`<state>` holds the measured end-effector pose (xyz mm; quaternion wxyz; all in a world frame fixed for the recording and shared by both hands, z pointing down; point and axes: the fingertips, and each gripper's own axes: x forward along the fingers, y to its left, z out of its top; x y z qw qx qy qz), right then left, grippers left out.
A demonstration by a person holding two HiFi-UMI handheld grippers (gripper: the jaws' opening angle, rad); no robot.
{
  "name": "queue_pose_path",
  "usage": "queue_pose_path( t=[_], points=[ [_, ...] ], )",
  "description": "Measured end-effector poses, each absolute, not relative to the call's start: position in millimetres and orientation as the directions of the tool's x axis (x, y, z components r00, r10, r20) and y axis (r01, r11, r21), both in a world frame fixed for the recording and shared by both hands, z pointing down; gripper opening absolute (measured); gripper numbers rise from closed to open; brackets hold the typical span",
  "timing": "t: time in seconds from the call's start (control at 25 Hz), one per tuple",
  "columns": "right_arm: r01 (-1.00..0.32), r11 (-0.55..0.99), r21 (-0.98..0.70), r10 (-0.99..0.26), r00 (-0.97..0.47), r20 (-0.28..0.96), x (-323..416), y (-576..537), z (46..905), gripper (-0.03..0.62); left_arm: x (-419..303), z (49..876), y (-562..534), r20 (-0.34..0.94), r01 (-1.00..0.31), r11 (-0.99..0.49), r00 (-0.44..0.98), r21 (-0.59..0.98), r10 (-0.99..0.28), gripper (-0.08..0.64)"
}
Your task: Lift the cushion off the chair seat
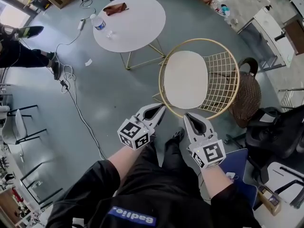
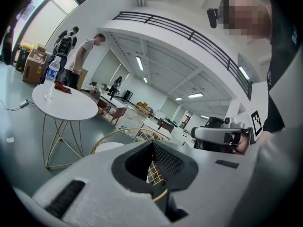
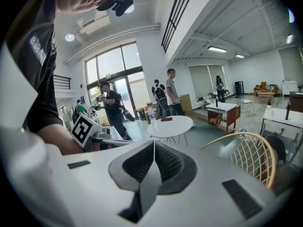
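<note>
A white oval cushion lies on the seat of a gold wire chair just ahead of me. My left gripper is shut and empty, its tips just short of the chair's near left rim. My right gripper is also shut with nothing in it, close to the near rim and slightly right of the left one. The left gripper view shows its closed jaws with the gold rim and a slice of the cushion beyond. In the right gripper view the closed jaws sit left of the wire backrest.
A round white table stands beyond the chair with a water bottle and a brown cloth. A cable trails over the floor at left. A brown wicker seat and a black office chair crowd the right. People stand in the background.
</note>
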<state>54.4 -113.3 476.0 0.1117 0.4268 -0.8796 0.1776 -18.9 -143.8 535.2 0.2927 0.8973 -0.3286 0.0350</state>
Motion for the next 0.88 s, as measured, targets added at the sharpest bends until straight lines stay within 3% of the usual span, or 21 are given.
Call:
queue_pose_path(
  t=[0.52,0.88],
  points=[
    [-0.782,0.565,-0.262,-0.674,-0.621,0.400,46.9,-135.6,546.5,0.029,-14.4,682.3,-189.8,0.431,-0.666,-0.530,0.745,0.526,-0.509,0.020],
    [-0.783,0.560,-0.271,-0.665,-0.620,0.416,54.2,-150.9,586.8,0.029,-4.2,780.9,-219.6,0.546,-0.701,-0.466,0.713,0.540,-0.440,0.094]
  ],
)
